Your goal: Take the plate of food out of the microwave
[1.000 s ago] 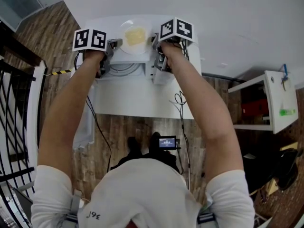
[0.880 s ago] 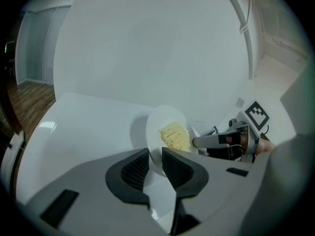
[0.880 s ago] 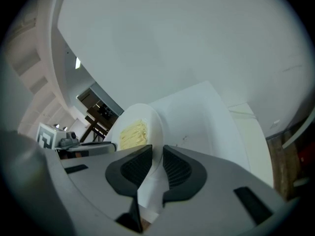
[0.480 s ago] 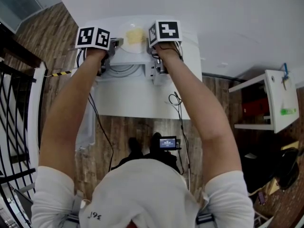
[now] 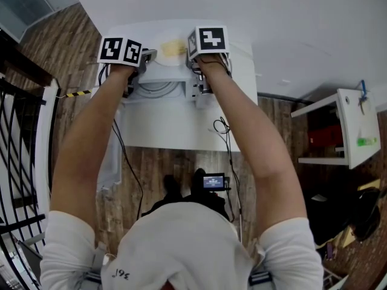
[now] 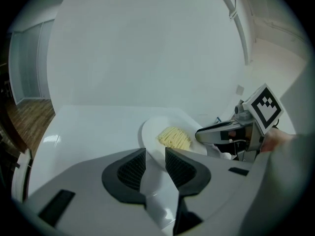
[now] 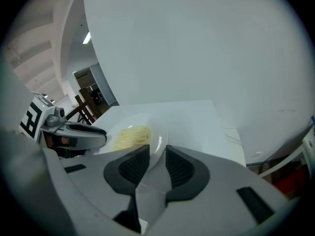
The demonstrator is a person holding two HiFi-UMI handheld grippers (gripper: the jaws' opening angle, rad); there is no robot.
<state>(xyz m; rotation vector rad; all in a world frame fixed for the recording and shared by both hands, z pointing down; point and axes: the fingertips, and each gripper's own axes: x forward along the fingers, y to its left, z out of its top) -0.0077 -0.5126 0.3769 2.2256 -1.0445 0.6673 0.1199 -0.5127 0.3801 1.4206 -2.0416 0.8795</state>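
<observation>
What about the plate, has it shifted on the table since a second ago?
No. The plate lies at the same spot near the far edge of the table as before.

There is one plate (image 6: 150, 132), and on it one heap of noodles (image 6: 174, 137). There are two grippers, a left gripper (image 6: 155, 152) and a right gripper (image 7: 157, 149). Each has two jaws, which have just been opening, with the plate's rim between them. Each gripper carries one marker cube, so there are two cubes, a left cube (image 5: 120, 51) and a right cube (image 5: 209, 41). One person is in view, with two bare arms, a left arm (image 5: 84, 150) and a right arm (image 5: 248, 138). There are two white tables: one table (image 5: 181, 125) under the plate and one side table (image 5: 354, 128) well apart at the right. One small screen (image 5: 213, 181) glows on the floor.
</observation>
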